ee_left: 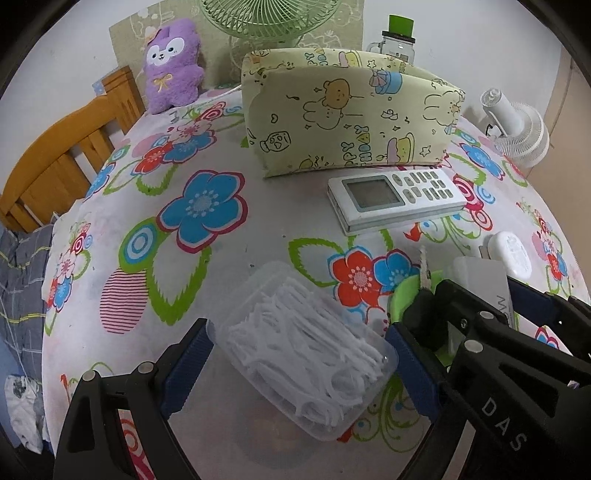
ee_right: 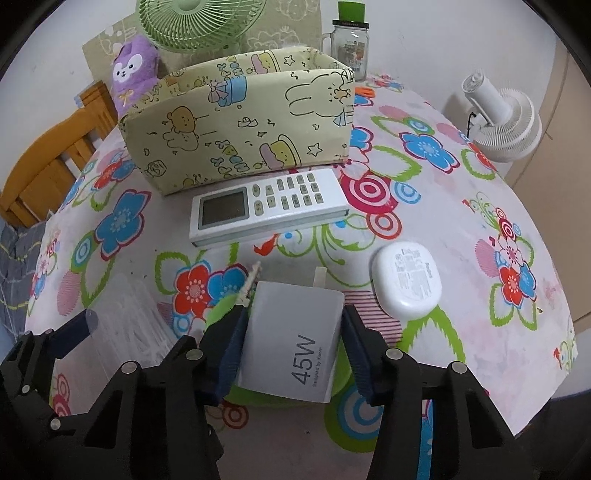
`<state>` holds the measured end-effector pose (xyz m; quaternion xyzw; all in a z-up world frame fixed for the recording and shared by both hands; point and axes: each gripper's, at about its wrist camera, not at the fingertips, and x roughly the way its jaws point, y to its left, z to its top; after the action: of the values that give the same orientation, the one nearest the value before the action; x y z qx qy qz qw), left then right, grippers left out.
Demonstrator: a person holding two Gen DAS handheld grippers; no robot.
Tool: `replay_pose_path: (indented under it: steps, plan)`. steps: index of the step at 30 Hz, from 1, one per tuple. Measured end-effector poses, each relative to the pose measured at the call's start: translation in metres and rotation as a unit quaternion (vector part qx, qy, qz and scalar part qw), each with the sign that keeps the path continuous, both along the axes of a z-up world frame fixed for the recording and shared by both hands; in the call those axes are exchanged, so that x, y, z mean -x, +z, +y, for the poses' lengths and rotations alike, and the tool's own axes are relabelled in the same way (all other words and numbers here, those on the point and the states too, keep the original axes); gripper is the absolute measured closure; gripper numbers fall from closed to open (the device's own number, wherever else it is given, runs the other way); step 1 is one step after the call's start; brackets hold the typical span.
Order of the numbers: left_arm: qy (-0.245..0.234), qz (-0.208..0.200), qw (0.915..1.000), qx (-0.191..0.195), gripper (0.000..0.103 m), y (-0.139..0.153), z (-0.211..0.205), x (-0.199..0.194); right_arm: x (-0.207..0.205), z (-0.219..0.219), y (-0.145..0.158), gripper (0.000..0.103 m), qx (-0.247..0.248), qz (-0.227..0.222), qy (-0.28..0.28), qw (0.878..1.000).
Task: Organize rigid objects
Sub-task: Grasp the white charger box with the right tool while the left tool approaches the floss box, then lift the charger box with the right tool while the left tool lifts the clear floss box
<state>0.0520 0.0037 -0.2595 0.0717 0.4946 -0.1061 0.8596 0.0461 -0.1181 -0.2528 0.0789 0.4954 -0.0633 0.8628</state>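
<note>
My left gripper point(ee_left: 299, 363) is shut on a clear plastic box of white floss picks point(ee_left: 303, 347), its blue pads against both sides, low over the table. My right gripper point(ee_right: 291, 343) is shut on a white 45W charger point(ee_right: 295, 336), which rests over a green object point(ee_right: 221, 308) with a key point(ee_right: 251, 280) sticking out. A white remote control point(ee_right: 266, 205) lies in front of the yellow cartoon-print storage box point(ee_right: 236, 125). A white oval case point(ee_right: 406, 280) lies to the right of the charger. The right gripper point(ee_left: 476, 321) shows in the left wrist view.
The round table has a flowered cloth point(ee_left: 147, 206). Behind the storage box stand a green fan point(ee_right: 188, 22), a purple plush toy point(ee_left: 171, 64) and a glass jar with a green lid point(ee_right: 351, 37). A white fan point(ee_right: 502, 118) sits at the right edge. A wooden chair point(ee_left: 59, 158) is on the left.
</note>
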Motion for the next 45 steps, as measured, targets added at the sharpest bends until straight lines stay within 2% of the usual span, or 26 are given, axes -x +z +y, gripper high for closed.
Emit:
replay_pose_path:
  steps: [11, 16, 45]
  plan:
    - [0.002, 0.004, 1.0, 0.008, 0.01, 0.0, 0.003, -0.008, -0.015, 0.007, 0.001, 0.051, 0.014, 0.0, 0.005, 1.0]
    - [0.006, 0.005, 1.0, 0.005, 0.01, 0.007, 0.003, -0.013, -0.022, 0.004, 0.003, 0.051, -0.003, 0.006, 0.007, 1.0]
    - [0.036, -0.038, 0.9985, 0.013, 0.01, 0.083, -0.018, -0.007, -0.02, -0.015, 0.083, 0.052, -0.006, -0.044, 0.032, 0.999]
